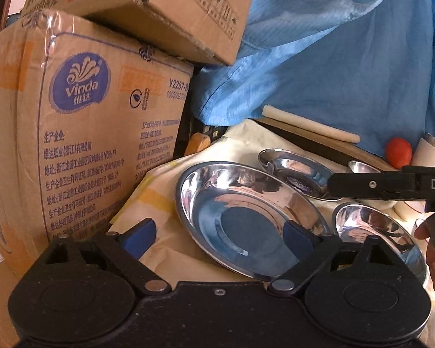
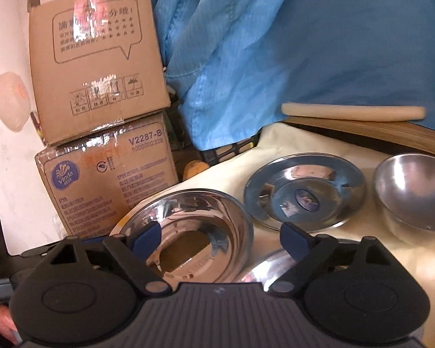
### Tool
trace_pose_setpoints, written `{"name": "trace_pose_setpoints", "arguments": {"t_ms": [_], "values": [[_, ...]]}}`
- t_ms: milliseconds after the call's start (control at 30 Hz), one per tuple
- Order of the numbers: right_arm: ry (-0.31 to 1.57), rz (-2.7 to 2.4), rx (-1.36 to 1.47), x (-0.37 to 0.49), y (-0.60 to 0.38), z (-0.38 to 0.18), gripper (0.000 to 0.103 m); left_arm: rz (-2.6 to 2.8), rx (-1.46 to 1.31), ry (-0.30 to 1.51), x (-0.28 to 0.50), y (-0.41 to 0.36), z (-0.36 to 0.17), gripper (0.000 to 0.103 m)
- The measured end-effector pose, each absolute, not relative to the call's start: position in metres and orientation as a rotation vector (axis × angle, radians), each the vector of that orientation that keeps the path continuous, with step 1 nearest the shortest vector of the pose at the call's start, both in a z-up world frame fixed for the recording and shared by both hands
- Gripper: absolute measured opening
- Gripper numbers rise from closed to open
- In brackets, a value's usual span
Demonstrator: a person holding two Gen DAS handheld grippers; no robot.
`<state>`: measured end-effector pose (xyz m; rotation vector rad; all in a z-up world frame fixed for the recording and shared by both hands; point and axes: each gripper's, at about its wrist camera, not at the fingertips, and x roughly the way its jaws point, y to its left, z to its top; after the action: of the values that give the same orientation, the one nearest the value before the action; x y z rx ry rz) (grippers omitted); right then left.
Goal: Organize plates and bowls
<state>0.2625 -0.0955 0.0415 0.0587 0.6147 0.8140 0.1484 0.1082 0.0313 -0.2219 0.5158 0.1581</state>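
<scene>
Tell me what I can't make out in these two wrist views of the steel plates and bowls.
- Near plate, right wrist view: mostly hidden behind the right gripper.
- Small bowl, left wrist view: only its rim shows above the right gripper's black finger.
- Sticker on the far plate: print too small to read.
- Bowl, right wrist view: blurred, partly cut by the edge.

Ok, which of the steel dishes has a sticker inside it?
The smaller plate behind the large plate, left of the deep bowl. It alone carries a round blue sticker at its centre.
</scene>
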Motion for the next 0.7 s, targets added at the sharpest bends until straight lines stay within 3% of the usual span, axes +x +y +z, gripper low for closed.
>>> {"name": "trace_pose_setpoints", "arguments": {"t_ms": [333, 500, 700], "values": [[0.686, 0.804, 0.016, 0.279, -0.075, 0.028, 0.069, 0.179, -0.229, 0.531, 0.146, 0.113, 0.037, 0.073], [0.724, 0.778, -0.019, 0.283, -0.069, 0.022, 0.060, 0.153, -0.256, 0.553, 0.141, 0.109, 0.043, 0.054], [0.743, 0.765, -0.043, 0.283, -0.066, 0.022, 0.052, 0.151, -0.285, 0.599, 0.148, 0.110, 0.036, 0.051]]}}
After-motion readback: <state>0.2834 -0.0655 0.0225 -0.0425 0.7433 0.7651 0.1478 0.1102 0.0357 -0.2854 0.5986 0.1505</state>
